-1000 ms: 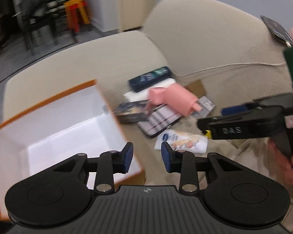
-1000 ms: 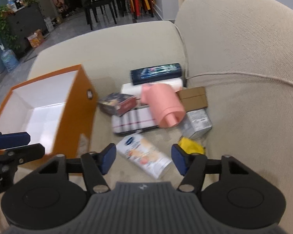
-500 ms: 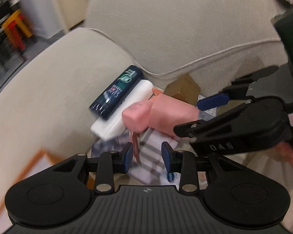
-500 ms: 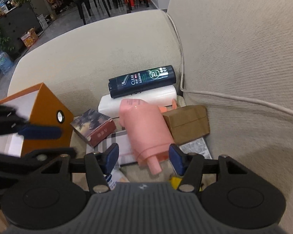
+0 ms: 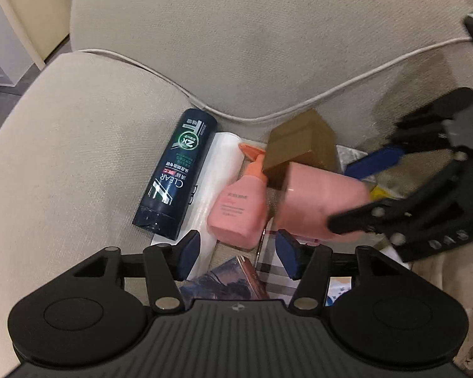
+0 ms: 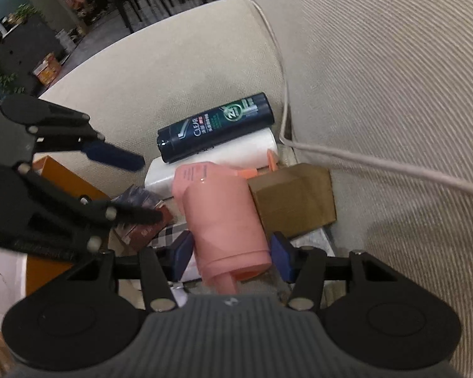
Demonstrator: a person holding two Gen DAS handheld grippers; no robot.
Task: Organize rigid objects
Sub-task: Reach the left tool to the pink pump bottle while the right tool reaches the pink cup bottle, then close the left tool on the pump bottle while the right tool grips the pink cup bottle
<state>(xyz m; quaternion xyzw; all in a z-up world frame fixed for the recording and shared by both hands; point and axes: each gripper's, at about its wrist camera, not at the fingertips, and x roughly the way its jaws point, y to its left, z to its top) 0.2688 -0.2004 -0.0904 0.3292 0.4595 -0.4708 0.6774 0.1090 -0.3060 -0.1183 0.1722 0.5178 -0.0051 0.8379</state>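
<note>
Our right gripper (image 6: 231,256) has its blue fingers (image 6: 182,253) on either side of the large pink bottle (image 6: 224,217), near its neck end; they are closing on it, though we still see a sliver of gap at each pad, so we do not count it as gripped. Our left gripper (image 5: 238,253) hangs with its fingers (image 5: 189,252) spreading apart and nothing between them, poised over a smaller pink bottle (image 5: 238,208) and a dark patterned box (image 5: 227,278) that lies on a checked flat pack (image 5: 276,277). Beside the smaller pink bottle lies a white roll (image 5: 211,189), and against that a dark shampoo bottle (image 5: 176,173) on its side. A brown cardboard box (image 6: 294,201) sits just behind the large pink bottle, touching it. All of this rests on the beige sofa seat (image 5: 63,157), close to the back cushion. In the right wrist view an orange box (image 6: 66,182) shows behind the left gripper.
</note>
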